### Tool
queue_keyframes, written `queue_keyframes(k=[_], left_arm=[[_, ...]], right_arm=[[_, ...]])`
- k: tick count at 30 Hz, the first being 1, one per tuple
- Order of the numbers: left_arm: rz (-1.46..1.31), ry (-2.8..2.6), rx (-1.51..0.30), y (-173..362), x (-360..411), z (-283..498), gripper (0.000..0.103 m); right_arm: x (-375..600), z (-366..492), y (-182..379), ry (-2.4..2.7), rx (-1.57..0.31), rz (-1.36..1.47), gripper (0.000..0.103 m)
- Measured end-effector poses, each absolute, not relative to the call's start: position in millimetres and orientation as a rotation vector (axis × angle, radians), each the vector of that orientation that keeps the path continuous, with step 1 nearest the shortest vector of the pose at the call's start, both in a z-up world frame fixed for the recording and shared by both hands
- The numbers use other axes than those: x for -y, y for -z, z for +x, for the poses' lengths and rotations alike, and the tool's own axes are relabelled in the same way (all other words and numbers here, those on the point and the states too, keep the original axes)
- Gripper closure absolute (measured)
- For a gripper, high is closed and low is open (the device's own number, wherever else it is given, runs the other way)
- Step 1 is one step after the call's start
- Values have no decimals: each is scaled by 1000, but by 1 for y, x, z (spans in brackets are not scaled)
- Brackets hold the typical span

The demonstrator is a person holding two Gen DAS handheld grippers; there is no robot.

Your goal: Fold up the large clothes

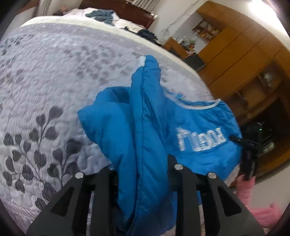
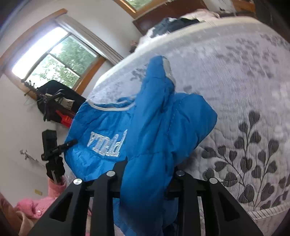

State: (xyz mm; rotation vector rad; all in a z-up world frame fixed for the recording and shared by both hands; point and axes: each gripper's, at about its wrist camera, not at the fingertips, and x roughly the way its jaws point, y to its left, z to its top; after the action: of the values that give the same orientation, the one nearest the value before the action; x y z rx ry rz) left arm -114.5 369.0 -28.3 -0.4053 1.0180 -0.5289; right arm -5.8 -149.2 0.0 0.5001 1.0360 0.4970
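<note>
A blue padded jacket (image 1: 145,130) with white lettering and a pale collar trim hangs lifted above the bed. My left gripper (image 1: 143,168) is shut on a thick fold of it, and a sleeve sticks up beyond the fingers. In the right wrist view the same blue jacket (image 2: 154,127) bunches between my right gripper (image 2: 145,174), which is shut on it too. Each view shows the other black gripper at the jacket's far edge: right one (image 1: 250,156), left one (image 2: 52,156), both held by a pink-sleeved hand. The fingertips are buried in fabric.
A bed (image 1: 54,81) with a grey quilt printed with dark leaves lies under the jacket. More clothes are piled at its head (image 1: 103,14). Wooden cabinets (image 1: 244,54) stand on one side, a window (image 2: 54,59) and a dark cluttered stand (image 2: 58,101) on the other.
</note>
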Motion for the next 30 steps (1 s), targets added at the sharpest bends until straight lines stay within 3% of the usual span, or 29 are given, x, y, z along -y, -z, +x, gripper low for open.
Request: queue_keyframes(k=[6, 10, 14, 19, 26, 30], left_arm=[[-487, 557, -1016, 56, -379, -91, 67], [-519, 571, -1042, 68, -383, -80, 52], [-542, 562, -1056, 71, -391, -79, 44], [-510, 494, -1030, 45, -403, -90, 44], [-342, 410, -884, -13, -393, -87, 41], [-240, 421, -900, -17, -368, -59, 40]], right_arm=[[161, 28, 37, -474, -1080, 579, 71], [162, 37, 47, -475, -1092, 591, 66], [166, 30, 49, -454, -1103, 562, 45], [181, 17, 23, -342, -1051, 485, 34], [159, 37, -27, -296, -978, 311, 26], [130, 73, -31, -274, -989, 189, 26]])
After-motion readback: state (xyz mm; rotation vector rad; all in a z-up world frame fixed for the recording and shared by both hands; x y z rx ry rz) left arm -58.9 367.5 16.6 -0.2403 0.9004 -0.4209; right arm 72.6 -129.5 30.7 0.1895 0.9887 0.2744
